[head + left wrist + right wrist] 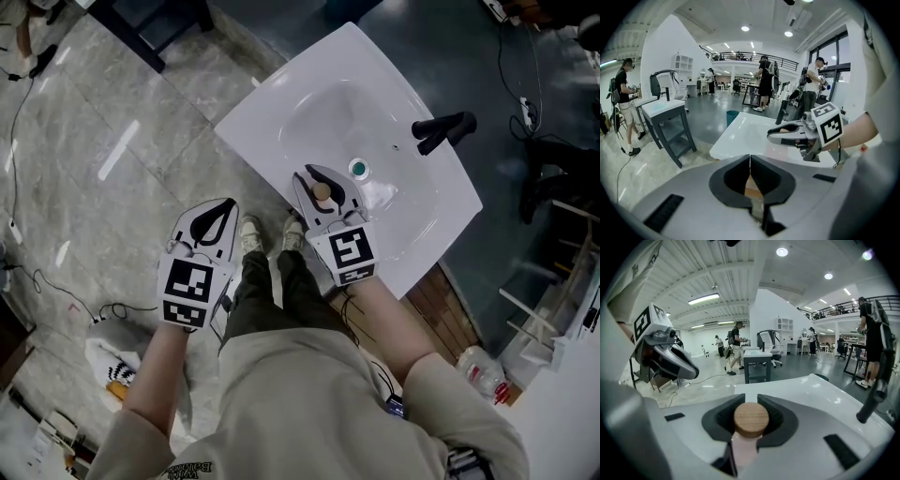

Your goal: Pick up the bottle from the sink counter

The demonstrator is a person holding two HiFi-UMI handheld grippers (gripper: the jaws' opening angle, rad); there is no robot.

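Bottle (751, 420) count is one: pale pink with a round wooden cap, sitting between the jaws of the right gripper (317, 178) just inside the near edge of the white tabletop (281, 112). The drain (359, 169) lies just beyond it. The dark pads press on the neck from both sides right under the cap, so the jaws stand narrow and closed on it. Whether its base rests on the tabletop I cannot tell.

One basin is sunk into that tabletop, with one black faucet (443, 131) at the far edge and one greenish drain.

Two grippers are in use. The right one reaches in across the near edge, its marker cube facing up and the bare forearm stretched forward behind it. The left gripper (217, 214) hangs clear of the tabletop, off its near edge and above the tiled floor (112, 187), beside the person's shoes. Its jaws are together with nothing between them, and that forearm is held lower and further back.
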